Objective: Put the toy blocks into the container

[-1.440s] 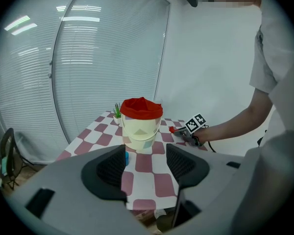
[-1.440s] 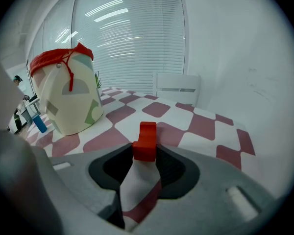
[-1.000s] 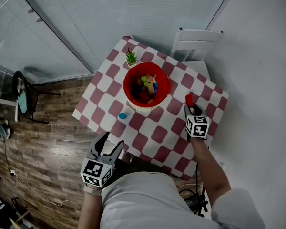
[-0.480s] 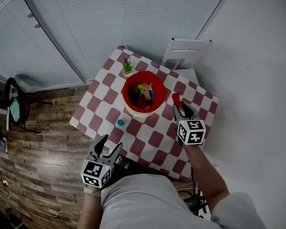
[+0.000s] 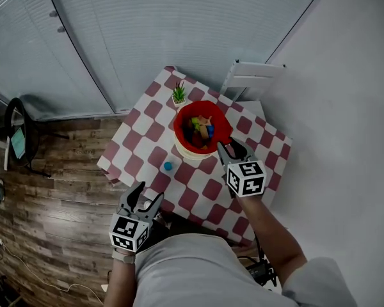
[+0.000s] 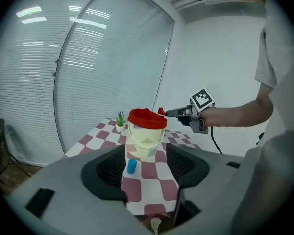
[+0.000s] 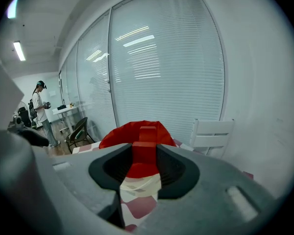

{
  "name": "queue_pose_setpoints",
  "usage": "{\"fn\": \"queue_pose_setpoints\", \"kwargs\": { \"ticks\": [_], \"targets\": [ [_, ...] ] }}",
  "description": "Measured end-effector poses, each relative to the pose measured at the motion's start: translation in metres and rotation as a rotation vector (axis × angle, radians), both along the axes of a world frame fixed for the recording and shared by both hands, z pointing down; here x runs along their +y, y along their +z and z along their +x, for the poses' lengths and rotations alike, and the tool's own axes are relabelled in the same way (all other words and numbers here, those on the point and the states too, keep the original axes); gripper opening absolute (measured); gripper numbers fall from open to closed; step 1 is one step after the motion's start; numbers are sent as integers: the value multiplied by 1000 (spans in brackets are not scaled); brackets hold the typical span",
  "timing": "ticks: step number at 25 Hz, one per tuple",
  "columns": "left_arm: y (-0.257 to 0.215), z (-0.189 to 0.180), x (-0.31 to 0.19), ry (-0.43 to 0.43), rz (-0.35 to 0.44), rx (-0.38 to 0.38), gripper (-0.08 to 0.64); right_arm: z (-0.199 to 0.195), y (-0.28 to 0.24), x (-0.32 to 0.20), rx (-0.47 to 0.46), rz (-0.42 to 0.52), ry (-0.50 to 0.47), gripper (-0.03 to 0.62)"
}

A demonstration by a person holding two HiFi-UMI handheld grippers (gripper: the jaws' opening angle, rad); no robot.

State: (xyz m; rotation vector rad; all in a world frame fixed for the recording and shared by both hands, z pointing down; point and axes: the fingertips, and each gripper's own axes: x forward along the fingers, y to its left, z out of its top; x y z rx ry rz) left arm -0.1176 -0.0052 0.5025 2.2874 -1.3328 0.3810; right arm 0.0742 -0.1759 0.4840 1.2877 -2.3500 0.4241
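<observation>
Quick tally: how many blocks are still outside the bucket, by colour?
Blue block, on the table: 1
Red block, in the right claw: 1
Total: 2

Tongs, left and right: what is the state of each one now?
Left tongs: open, holding nothing.
Right tongs: shut on a red block.
</observation>
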Motion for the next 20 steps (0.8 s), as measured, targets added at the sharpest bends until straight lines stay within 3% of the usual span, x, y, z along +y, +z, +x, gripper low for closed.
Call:
{"fn": "queue_pose_setpoints", "kwargs": {
  "ticks": [9, 20],
  "targets": [
    [3, -29, 14, -57, -11, 13, 241, -42, 17, 2, 42, -53, -66, 150],
    [10, -51, 22, -96, -33, 24, 241, -62, 28, -4, 68, -87, -88, 150]
  ]
}}
